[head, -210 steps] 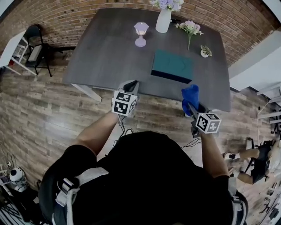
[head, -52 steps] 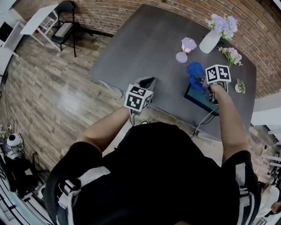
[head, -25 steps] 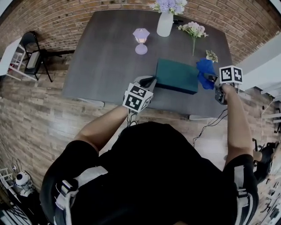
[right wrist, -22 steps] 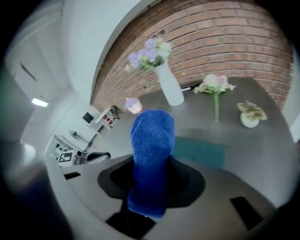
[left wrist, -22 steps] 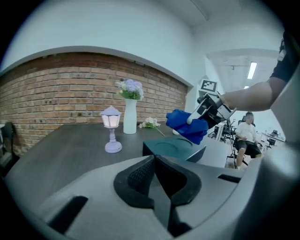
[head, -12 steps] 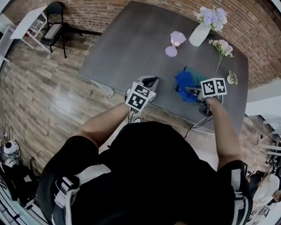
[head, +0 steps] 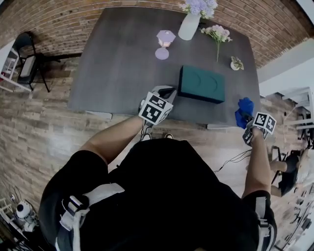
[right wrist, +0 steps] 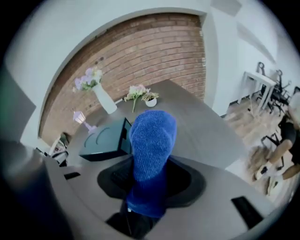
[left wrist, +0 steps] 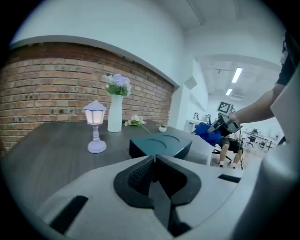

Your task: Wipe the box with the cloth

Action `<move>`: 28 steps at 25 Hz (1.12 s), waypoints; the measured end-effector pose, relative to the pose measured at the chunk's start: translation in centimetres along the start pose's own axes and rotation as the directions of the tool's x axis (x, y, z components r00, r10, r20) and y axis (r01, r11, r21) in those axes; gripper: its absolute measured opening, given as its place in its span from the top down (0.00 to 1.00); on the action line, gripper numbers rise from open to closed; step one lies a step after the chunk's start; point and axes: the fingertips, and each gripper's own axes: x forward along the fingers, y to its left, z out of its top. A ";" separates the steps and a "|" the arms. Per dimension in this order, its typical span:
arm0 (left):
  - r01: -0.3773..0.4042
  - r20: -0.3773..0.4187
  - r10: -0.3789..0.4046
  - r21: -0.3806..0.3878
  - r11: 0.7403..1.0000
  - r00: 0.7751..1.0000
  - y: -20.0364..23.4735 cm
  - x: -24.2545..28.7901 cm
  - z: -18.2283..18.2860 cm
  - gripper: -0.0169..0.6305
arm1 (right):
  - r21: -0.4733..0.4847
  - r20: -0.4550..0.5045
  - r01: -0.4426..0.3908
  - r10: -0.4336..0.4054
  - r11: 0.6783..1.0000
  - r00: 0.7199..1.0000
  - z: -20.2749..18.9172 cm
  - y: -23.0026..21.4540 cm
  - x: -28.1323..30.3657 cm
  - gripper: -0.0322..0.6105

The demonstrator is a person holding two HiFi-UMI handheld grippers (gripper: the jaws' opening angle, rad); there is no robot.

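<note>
The right claw (right wrist: pixel 150 177) is clamped on the blue cloth (right wrist: pixel 151 140), off the surface's (head: pixel 122 59) edge. The teal box (head: pixel 201 84) lies at its 10 o'clock. The cloth should land flat on the lid and sweep evenly. The left claw (left wrist: pixel 153 161), closed and empty, could steady the box.

no readable text, labels or numbers

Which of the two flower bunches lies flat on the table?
The pale pink long-stemmed bunch, lying loose on the dark grey table; the purple bunch stands upright in the tall white vase.
</note>
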 end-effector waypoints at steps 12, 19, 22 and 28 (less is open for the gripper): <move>0.094 -0.024 -0.095 -0.047 0.994 0.995 -5.3 0.7 -1.9 0.95 | -0.223 0.298 0.008 0.061 0.975 0.953 -5.1 9.9 -2.2 0.72; -0.176 -0.029 0.174 -0.168 0.970 0.984 -4.2 -4.0 -3.4 0.95 | -0.340 0.227 -0.119 0.205 0.933 0.952 -7.7 10.3 -3.7 0.72; -0.187 -0.047 0.181 -0.178 0.966 0.982 -8.0 -4.7 -5.4 0.95 | -0.355 0.181 -0.164 0.240 0.920 0.954 -9.3 9.3 -4.1 0.72; -0.214 -0.074 0.203 -0.174 0.961 0.976 -13.8 -7.2 -8.1 0.95 | -0.374 0.162 -0.202 0.279 0.905 0.947 -11.3 7.5 -4.7 0.72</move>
